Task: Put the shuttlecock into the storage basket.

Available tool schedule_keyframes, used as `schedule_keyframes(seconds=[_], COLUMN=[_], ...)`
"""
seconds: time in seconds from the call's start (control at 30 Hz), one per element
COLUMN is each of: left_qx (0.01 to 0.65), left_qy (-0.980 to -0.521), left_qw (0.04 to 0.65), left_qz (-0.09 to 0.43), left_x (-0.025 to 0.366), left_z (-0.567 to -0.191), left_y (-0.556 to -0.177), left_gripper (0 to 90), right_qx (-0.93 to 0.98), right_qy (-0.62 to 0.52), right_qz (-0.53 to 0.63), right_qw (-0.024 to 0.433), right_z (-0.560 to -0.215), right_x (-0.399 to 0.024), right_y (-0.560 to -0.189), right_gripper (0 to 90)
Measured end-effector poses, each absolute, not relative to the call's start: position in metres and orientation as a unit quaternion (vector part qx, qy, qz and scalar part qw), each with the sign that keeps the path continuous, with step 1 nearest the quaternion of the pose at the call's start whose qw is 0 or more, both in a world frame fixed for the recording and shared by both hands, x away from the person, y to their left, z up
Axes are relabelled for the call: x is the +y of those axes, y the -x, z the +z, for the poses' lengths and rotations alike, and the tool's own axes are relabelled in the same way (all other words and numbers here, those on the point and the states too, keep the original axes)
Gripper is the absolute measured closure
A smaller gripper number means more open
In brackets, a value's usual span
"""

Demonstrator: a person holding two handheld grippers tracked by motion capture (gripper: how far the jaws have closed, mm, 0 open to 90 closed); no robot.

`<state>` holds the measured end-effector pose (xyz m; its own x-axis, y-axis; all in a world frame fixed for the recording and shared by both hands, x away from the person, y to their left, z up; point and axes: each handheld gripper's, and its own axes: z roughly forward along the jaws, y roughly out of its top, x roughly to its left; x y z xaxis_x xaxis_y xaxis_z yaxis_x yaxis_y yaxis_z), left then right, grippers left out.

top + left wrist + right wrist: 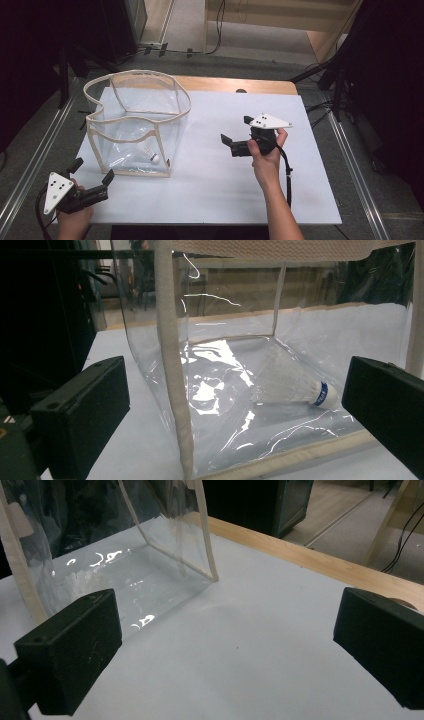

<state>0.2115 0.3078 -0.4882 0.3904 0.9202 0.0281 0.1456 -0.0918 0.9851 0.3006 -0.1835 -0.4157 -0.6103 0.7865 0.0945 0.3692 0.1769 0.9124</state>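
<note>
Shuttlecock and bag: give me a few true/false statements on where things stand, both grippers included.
1. The shuttlecock lies inside the clear bag. True.
2. The left gripper is shut on the shuttlecock. False: its jaws are open and empty, outside the bag at its near corner.
3. The bag stands upright with its top open. True.
4. The right gripper holds the bag's rim. False: it is open, apart from the bag, above the white table.
5. The shuttlecock stands on its cork. False: it lies on its side on the bag's floor.
</note>
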Motion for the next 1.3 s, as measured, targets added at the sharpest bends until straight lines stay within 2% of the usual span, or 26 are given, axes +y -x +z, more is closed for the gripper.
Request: schedule_keyframes(seconds=[1.3], left_qx=[0.413], left_qy=[-0.643], left_qw=[0.529], left_qz=[0.368], left_x=[0.306], left_z=[-0.488], left_y=[-0.211], left_gripper=[0.0], right_qx=[0.706], right_qy=[-0.444], right_qz=[0.506], right_qw=[0.222], right_z=[-0.457], right_x=[-0.253], right_y=[-0.260], right_gripper=[0.0])
